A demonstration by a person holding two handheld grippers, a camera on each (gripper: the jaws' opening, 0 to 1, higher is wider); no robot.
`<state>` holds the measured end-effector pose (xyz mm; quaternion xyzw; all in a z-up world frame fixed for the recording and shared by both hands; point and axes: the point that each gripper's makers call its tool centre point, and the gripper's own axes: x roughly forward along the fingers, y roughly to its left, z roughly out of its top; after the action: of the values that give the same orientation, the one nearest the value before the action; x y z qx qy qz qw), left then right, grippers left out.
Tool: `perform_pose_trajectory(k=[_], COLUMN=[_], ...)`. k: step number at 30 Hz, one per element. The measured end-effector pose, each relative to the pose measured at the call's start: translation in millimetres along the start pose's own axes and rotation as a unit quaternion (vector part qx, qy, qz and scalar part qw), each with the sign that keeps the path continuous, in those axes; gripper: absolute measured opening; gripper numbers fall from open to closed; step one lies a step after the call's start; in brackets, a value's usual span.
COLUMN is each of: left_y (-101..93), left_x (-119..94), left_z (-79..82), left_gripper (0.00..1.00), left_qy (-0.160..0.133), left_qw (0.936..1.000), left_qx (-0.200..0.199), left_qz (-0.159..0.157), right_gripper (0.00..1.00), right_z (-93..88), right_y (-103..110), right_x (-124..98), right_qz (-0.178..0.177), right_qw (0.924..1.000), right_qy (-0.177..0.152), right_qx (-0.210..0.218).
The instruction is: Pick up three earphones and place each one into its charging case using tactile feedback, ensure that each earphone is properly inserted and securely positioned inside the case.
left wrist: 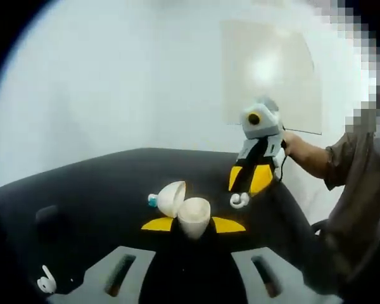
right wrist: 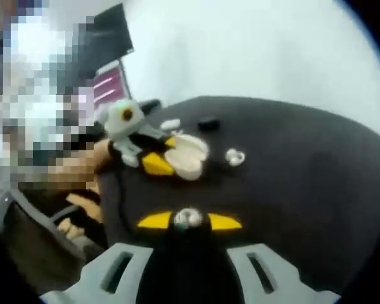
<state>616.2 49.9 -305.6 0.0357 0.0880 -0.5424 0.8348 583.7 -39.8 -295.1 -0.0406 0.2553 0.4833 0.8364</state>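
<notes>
My left gripper [left wrist: 193, 225] is shut on a white charging case [left wrist: 194, 216], whose lid [left wrist: 171, 197] stands open to the left. Just beyond it, my right gripper [left wrist: 247, 182] hangs over the black table [left wrist: 95, 183], shut on a white earphone [left wrist: 239, 201] at its yellow tips. In the right gripper view that earphone [right wrist: 189, 218] sits pinched between the right gripper [right wrist: 190, 223] tips. Ahead, the left gripper [right wrist: 161, 161] holds the open case [right wrist: 189, 157]. Loose earphones lie on the table: one [left wrist: 46, 281] near left, one [right wrist: 234, 157] right of the case.
A small black object [right wrist: 208, 121] and a small white item [right wrist: 170, 125] lie at the far side of the table [right wrist: 304, 177]. A person's hand [right wrist: 82, 215] and sleeve [left wrist: 361, 190] are at the table's edge. A screen [right wrist: 107, 85] stands behind.
</notes>
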Motion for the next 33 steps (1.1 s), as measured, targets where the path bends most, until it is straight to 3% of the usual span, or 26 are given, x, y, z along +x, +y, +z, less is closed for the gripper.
perform_pose_trajectory(k=[4,7,9,12,15,20,22,27,29,32,33], left_y=[-0.2,-0.1,0.1,0.4,0.3,0.7,0.9,1.0,1.1,1.0,1.2], left_x=[0,0,0,0,0,1,1,1,1,1,1], left_z=[0.0,0.0,0.0,-0.1,0.0,0.1,0.1,0.0,0.0,0.0,0.1], left_gripper=[0.18,0.18,0.18,0.18,0.18,0.18,0.18,0.18,0.18,0.18,0.18], left_qy=[0.0,0.0,0.0,0.0,0.0,-0.001,-0.001,-0.001,-0.001,-0.001,-0.001], left_qw=[1.0,1.0,1.0,1.0,1.0,1.0,1.0,1.0,1.0,1.0,1.0], left_qx=[-0.001,-0.001,-0.001,-0.002,-0.003,-0.002,-0.002,-0.003,-0.002,0.0,0.001], left_qz=[-0.001,-0.001,0.0,0.0,0.0,-0.001,-0.001,-0.001,-0.001,0.0,0.0], right_gripper=[0.21,0.18,0.12,0.12,0.12,0.12,0.12,0.11,0.09,0.08,0.07], right_z=[24.4,23.8,19.3,9.7,-9.7,-18.2,-17.1,-24.4,-26.7,-25.5,-22.4], right_y=[-9,-5,2,4,3,6,7,11,15,14,15], right_x=[-6,5,15,27,27,30,33,31,34,33,34], right_qz=[0.006,0.035,0.072,0.102,0.117,0.131,0.129,0.118,0.115,0.099,0.099], right_qw=[0.9999,0.9977,0.9947,0.9877,0.9728,0.9624,0.9615,0.9412,0.9367,0.9401,0.9474], right_qy=[-0.011,0.028,0.06,0.116,0.192,0.23,0.235,0.298,0.31,0.302,0.278], right_qx=[-0.012,-0.05,-0.043,-0.025,-0.054,-0.059,-0.061,-0.106,-0.115,-0.124,-0.123])
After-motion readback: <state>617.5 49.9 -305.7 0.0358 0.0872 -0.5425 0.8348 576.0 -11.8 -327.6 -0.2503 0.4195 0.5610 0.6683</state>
